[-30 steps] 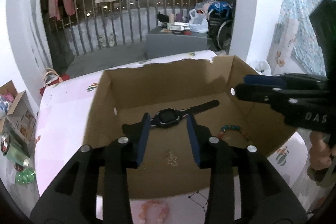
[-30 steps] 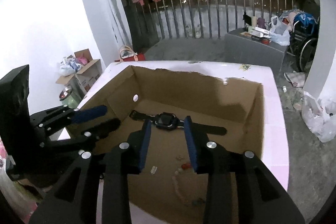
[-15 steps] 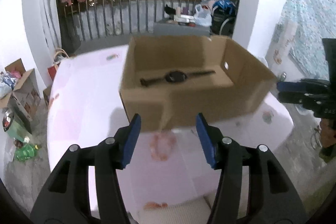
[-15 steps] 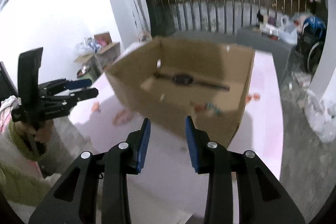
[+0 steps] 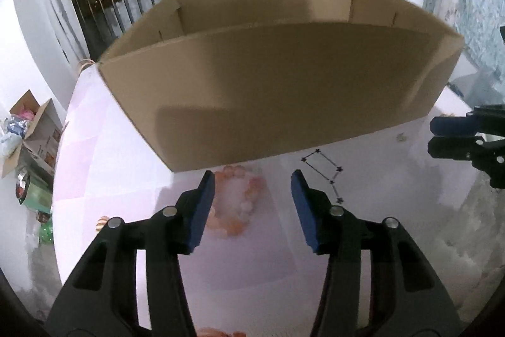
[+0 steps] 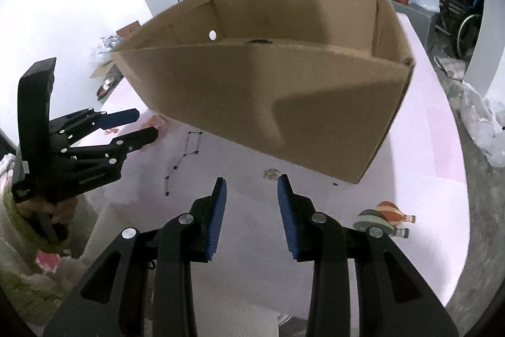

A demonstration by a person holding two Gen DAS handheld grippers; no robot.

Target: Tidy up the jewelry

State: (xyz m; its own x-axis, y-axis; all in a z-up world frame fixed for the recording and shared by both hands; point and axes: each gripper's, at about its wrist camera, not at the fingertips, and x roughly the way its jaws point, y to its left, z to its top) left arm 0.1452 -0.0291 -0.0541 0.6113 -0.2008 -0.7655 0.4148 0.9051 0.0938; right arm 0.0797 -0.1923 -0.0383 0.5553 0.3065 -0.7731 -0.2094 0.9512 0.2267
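A pink bead bracelet [image 5: 240, 201] lies on the pink table cloth [image 5: 110, 153] just in front of the cardboard box [image 5: 277, 90]. My left gripper [image 5: 252, 182] hangs low over it. Its jaws are closing, with the bracelet under the gap and no pad touching it. A thin black chain necklace [image 5: 328, 176] lies to the right of that. My right gripper [image 6: 252, 180] is open over bare cloth in front of the box [image 6: 284, 103], holding nothing. Only a dark sliver of the watch [image 6: 260, 41] shows over the box's near wall. In the right wrist view the left gripper [image 6: 142, 128] is at the left, near the necklace [image 6: 186, 153].
The box's tall near wall stands close ahead of both grippers. A balloon print [image 6: 388, 215] marks the cloth. Another orange-pink piece [image 5: 217, 332] lies at the table's near edge. Open cartons [image 5: 28, 128] sit on the floor at left, plastic bags [image 6: 486, 116] and a wheelchair [image 6: 457, 21] at right.
Both grippers have drawn back from above the box and sunk toward the table in front of it. The box's inside has dropped out of sight. The left jaws stand wider than at first.
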